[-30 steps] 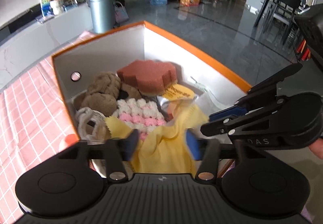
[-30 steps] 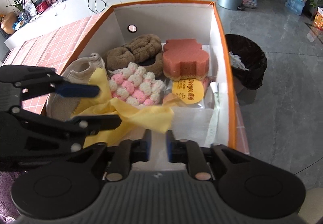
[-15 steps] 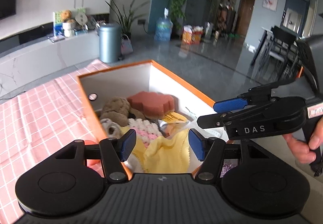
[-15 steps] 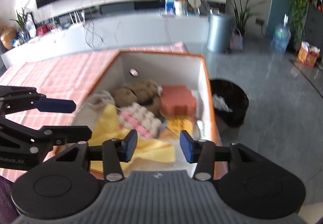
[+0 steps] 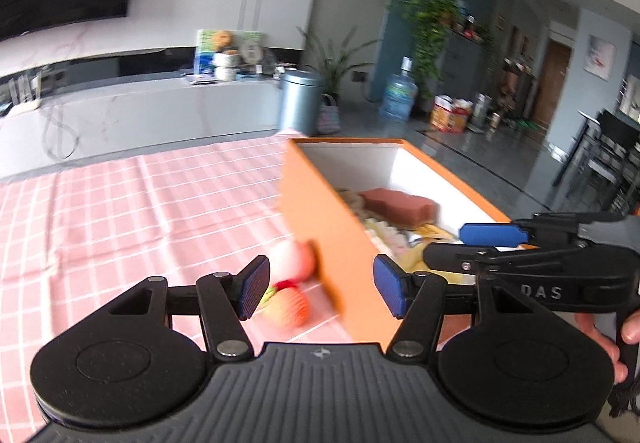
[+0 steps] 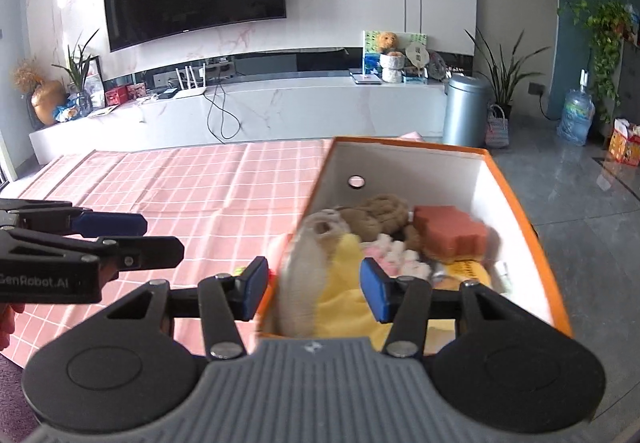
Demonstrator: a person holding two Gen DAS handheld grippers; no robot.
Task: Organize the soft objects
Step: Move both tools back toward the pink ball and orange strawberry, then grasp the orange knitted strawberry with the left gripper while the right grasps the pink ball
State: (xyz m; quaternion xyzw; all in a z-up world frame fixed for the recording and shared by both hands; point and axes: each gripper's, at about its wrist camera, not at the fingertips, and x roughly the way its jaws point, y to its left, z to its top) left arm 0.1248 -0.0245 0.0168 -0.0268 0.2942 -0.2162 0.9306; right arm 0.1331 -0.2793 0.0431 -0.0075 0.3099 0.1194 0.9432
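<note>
Both of your claws are empty. Your left gripper (image 5: 320, 287) stands wide, nothing between its blue pads; just ahead of it and slightly to its left, a blurred peach-coloured soft toy (image 5: 289, 293) lies on the pink checked tablecloth (image 5: 120, 211), against the outer wall of the orange box (image 5: 332, 243). Your right gripper (image 6: 314, 293) is at a middling width with its jaws opening, and no pad presses on anything. Directly beyond its fingers the box (image 6: 516, 195) holds the soft things: a yellow cloth (image 6: 344, 303) nearest, a cream knitted piece (image 6: 308, 283) blurred at the near left, a pink-and-white crocheted piece (image 6: 400, 255), a brown plush (image 6: 380, 211) and a terracotta sponge (image 6: 448, 229) farther in. Your left gripper (image 6: 80, 255) sits well to the left of the right one.
</note>
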